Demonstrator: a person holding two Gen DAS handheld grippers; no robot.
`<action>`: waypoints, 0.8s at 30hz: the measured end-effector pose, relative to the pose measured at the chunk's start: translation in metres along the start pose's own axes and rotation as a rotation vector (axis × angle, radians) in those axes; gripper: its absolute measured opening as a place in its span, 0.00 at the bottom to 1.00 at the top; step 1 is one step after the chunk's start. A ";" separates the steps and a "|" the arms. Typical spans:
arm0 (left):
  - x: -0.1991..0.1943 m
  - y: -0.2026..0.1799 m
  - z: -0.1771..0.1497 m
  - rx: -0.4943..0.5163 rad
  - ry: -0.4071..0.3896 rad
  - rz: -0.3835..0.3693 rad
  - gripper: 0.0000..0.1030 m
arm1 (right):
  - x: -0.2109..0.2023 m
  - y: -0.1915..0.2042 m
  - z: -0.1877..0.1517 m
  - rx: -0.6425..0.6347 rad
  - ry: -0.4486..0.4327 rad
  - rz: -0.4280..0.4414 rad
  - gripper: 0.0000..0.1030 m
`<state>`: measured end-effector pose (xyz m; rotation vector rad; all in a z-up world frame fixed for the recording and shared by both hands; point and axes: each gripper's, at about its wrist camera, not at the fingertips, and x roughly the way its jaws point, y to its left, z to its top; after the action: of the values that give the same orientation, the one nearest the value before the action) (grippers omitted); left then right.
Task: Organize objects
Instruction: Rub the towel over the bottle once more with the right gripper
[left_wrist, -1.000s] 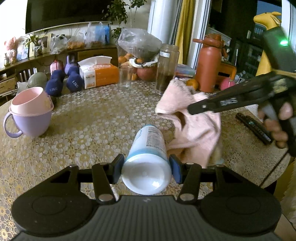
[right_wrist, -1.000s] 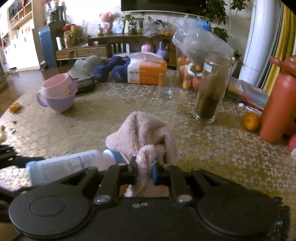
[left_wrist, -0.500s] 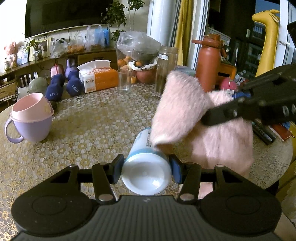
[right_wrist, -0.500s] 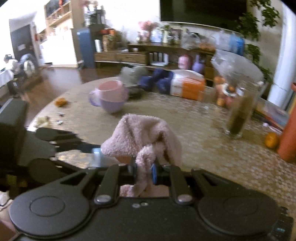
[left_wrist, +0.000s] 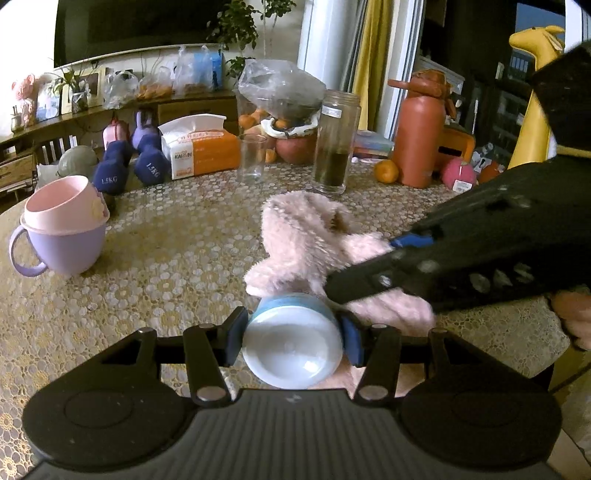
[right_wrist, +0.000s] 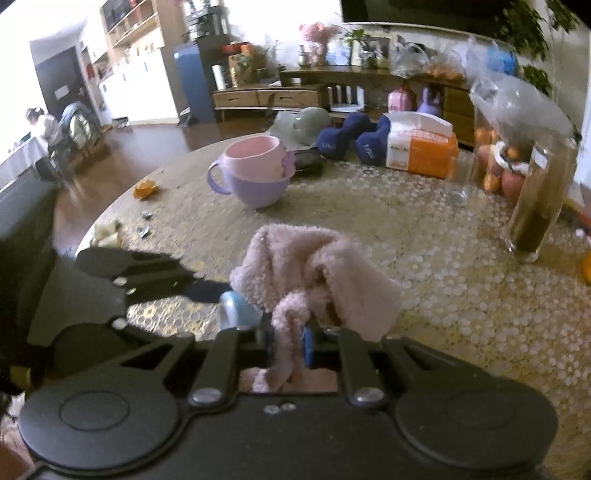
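Observation:
My left gripper (left_wrist: 291, 341) is shut on a white and light-blue bottle (left_wrist: 291, 347), lying on its side with its base toward the camera. A fluffy pink cloth (left_wrist: 314, 240) drapes over the bottle's far end and hides most of its body. My right gripper (right_wrist: 288, 341) is shut on that pink cloth (right_wrist: 306, 269), and it reaches in from the right in the left wrist view (left_wrist: 369, 284). In the right wrist view a bit of the blue bottle (right_wrist: 236, 310) shows under the cloth, with the left gripper (right_wrist: 207, 290) at its left.
On the patterned table (left_wrist: 166, 251) stand a pink cup nested in a purple mug (left_wrist: 62, 236), blue dumbbells (left_wrist: 129, 170), an orange tissue pack (left_wrist: 201, 151), a glass (left_wrist: 251, 158), a tall jar (left_wrist: 334, 144), an orange flask (left_wrist: 419, 133) and bagged fruit (left_wrist: 280, 110). Scraps lie near the table's left edge (right_wrist: 110, 232).
The right gripper lifted the pink cloth and swung it left, over the bottle's far end. The left gripper and the bottle stayed still.

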<state>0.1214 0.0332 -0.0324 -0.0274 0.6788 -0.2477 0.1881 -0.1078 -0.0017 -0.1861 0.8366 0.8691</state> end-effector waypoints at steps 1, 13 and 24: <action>0.000 0.000 0.000 0.000 0.000 0.000 0.51 | 0.003 -0.003 0.001 0.014 -0.001 -0.002 0.14; 0.000 0.007 -0.005 -0.014 0.004 -0.013 0.51 | 0.038 -0.047 0.010 0.164 0.003 -0.077 0.14; 0.001 0.009 -0.004 -0.002 0.001 -0.020 0.51 | 0.025 -0.073 0.005 0.232 -0.036 -0.153 0.14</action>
<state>0.1215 0.0416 -0.0364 -0.0355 0.6801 -0.2659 0.2534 -0.1384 -0.0291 -0.0305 0.8706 0.6247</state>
